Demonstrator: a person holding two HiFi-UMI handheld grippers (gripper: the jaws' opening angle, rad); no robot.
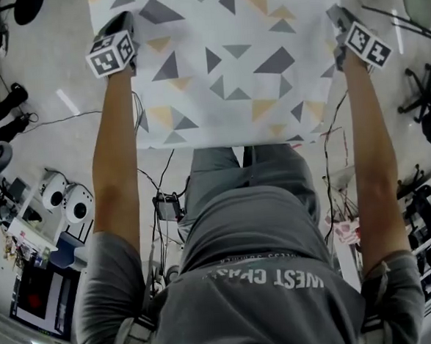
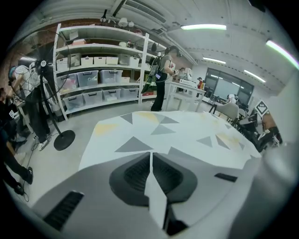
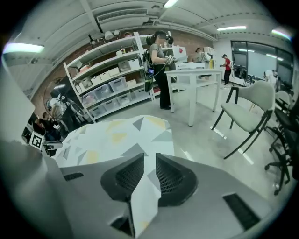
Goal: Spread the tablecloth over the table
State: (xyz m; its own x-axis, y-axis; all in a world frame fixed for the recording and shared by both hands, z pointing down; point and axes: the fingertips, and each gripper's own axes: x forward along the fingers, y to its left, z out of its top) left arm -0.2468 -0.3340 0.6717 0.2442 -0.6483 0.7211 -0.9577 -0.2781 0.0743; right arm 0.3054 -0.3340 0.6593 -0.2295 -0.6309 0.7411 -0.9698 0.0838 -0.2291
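Tablecloth (image 1: 223,64) between left tongs (image 1: 122,25), right tongs (image 1: 336,16)

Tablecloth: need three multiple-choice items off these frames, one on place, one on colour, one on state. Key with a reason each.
1. Where do the left gripper and right gripper meet the tablecloth?
A) both at its middle
B) one at each side edge
C) both on the near hem

2. The tablecloth's triangles are:
A) red and blue
B) green
C) grey and yellow

3. The left gripper is:
A) shut on the tablecloth
B) open and empty
C) shut on a cable

Key:
1 B, the head view shows one gripper at either side edge.
2 C, grey and yellow triangles on white show in all three views.
3 A, the left gripper view shows its jaws together with a fold of the cloth pinched between them.
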